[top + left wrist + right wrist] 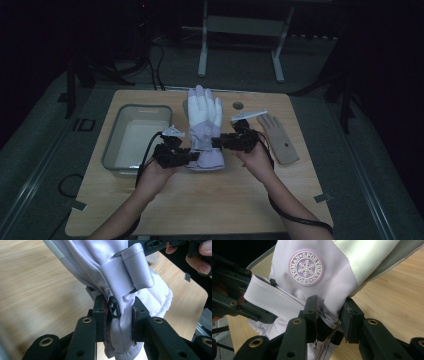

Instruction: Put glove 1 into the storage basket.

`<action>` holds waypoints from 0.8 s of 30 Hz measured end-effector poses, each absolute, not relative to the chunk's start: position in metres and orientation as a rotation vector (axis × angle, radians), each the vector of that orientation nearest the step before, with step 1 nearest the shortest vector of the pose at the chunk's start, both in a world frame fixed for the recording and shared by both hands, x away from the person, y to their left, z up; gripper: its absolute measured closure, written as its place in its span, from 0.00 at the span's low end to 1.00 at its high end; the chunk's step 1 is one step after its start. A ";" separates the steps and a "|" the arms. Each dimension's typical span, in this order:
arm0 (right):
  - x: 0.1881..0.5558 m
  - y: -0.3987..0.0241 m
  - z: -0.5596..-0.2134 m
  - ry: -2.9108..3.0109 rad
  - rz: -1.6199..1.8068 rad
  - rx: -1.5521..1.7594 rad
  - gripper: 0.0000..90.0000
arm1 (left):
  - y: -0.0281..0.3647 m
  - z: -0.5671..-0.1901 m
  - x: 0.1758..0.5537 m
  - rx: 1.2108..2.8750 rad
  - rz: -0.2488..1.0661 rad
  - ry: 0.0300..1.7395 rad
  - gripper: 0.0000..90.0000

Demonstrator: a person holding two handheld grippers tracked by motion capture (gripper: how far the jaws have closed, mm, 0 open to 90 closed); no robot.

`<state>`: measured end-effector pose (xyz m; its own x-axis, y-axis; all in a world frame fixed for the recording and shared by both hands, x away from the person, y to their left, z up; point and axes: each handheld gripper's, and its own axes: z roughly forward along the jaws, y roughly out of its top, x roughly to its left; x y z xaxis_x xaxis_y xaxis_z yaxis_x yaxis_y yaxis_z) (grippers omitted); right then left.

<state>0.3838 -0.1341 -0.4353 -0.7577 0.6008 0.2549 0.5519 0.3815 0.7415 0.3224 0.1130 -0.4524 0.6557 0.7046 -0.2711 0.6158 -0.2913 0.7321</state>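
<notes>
Both your grippers, left (186, 156) and right (220, 141), pinch the glove's (204, 114) cuff (lilac ski glove); next, probably lift together.

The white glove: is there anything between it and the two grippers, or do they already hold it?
Nothing stands between them. The left gripper is shut on the wrist end of the white glove, and the right gripper is shut on the glove's cuff from the other side. The clear bin and the wooden hand lie off to the sides.
</notes>
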 end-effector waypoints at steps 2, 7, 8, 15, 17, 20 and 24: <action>0.385 -0.126 -0.432 2.557 1.357 1.063 0.76 | 0.120 -0.448 0.323 2.002 0.136 1.030 0.80; 0.392 -0.102 -0.419 2.561 1.406 1.032 0.76 | 0.145 -0.430 0.322 1.997 0.176 1.046 0.80; 0.392 -0.097 -0.417 2.560 1.408 1.028 0.76 | 0.150 -0.427 0.322 1.997 0.189 1.048 0.80; 0.400 -0.056 -0.408 2.547 1.444 1.007 0.76 | 0.189 -0.414 0.327 2.012 0.221 1.079 0.80; 0.402 -0.043 -0.408 2.547 1.451 1.011 0.76 | 0.200 -0.413 0.328 2.010 0.223 1.099 0.80; 0.406 -0.022 -0.410 2.562 1.452 1.024 0.76 | 0.219 -0.414 0.329 2.013 0.225 1.126 0.80; 0.410 -0.001 -0.414 2.592 1.452 1.022 0.76 | 0.241 -0.419 0.330 1.996 0.190 1.152 0.80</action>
<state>0.4101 -0.0014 -0.4141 -0.7885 0.5366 0.3005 0.5366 0.3615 0.7625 0.3302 0.2409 -0.4188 0.5729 0.7811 -0.2483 0.6597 -0.2596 0.7052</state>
